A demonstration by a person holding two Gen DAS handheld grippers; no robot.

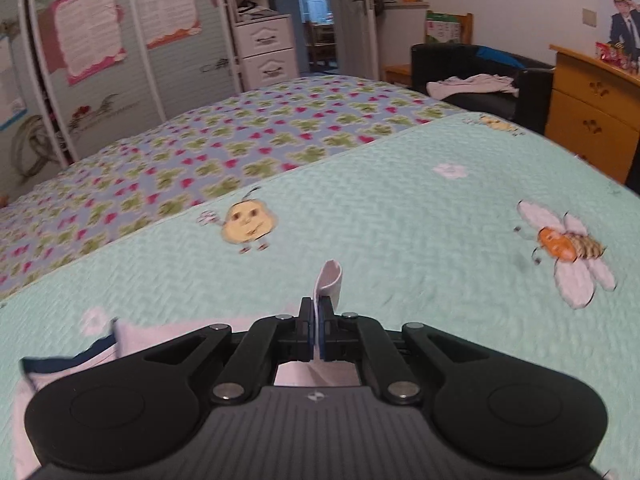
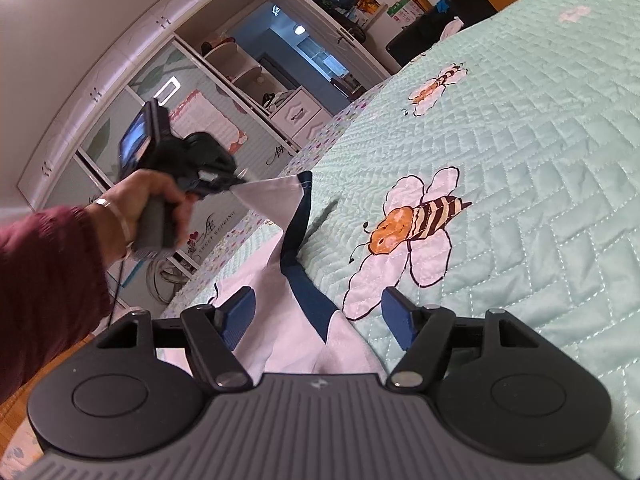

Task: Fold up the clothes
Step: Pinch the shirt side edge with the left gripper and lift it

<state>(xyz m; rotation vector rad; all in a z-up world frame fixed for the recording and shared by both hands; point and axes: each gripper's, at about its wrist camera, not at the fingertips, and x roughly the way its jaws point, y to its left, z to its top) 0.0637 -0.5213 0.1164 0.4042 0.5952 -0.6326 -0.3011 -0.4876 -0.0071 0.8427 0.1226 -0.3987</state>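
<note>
A bed (image 1: 400,208) is carrying everything here, and a mint quilted coverlet (image 2: 540,152) printed with bees is lying over its near part, while a flowered quilt (image 1: 208,144) is covering the far part beyond the coverlet's edge. A wardrobe (image 2: 168,80) with sliding doors is standing past the bed; a decal low on one door is reading "SWEET WEDDING", and the pink-bordered sheets pinned to the doors are too small to read.

A white garment (image 2: 288,320) with navy trim is lying at the near edge of the bed, partly on the coverlet. One of its corners is being lifted clear of the bed, stretched taut up to the left gripper (image 2: 234,184).

A hand (image 2: 156,200) in a maroon sleeve (image 2: 44,280) is holding that left gripper, whose fingers are pressing fully together on a fold of the white cloth; in the left wrist view the pinched fold is sticking up between them.

The right gripper (image 2: 318,320) is hovering low over the garment with its blue fingers (image 2: 240,308) standing wide apart, gripping nothing, the cloth lying beneath and between them.
</note>
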